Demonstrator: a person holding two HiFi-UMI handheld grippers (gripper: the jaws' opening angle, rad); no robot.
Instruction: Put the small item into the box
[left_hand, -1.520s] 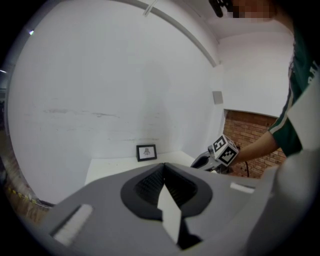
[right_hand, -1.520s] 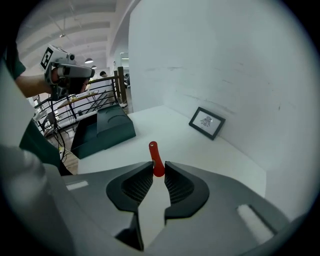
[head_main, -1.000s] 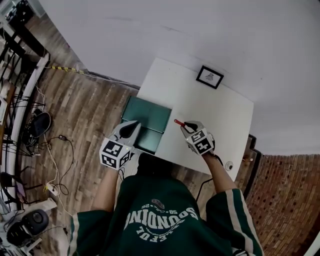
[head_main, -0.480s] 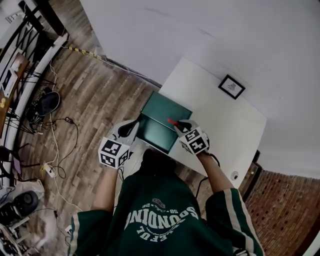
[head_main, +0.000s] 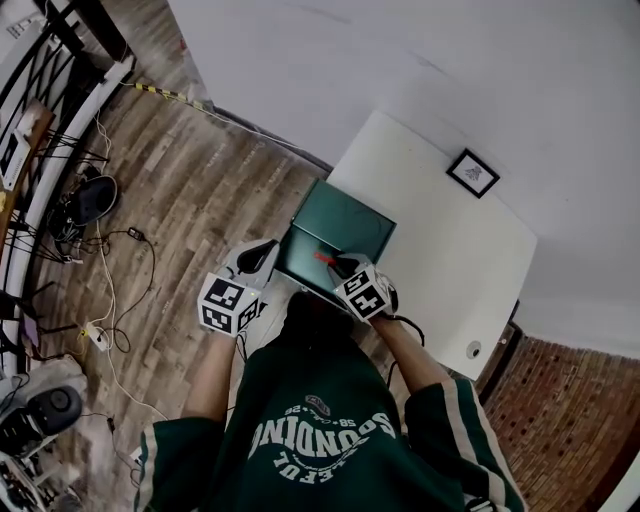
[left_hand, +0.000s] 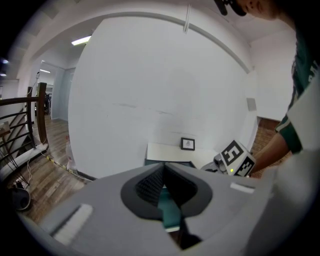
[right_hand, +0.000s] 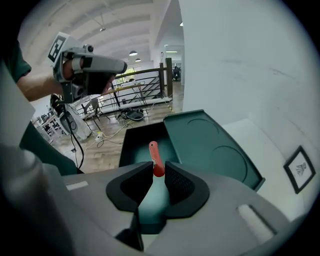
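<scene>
Box (head_main: 345, 222) on the near left corner of the counter (head_main: 445, 255)
Framed picture (head_main: 473, 172) at the far side of the counter, well apart from the box; small item (head_main: 323, 257) in the right claw (head_main: 335, 263) above the open box; left claw (head_main: 268, 249) just left of the box, over the floor (head_main: 190, 200), cables (head_main: 120, 330) farther left

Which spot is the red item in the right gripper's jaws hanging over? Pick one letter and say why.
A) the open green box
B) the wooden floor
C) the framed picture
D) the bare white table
A: in the right gripper view the red item, pinched in the jaws of the right gripper, hangs above the dark inside of the open green box, and the head view shows the same.
</scene>
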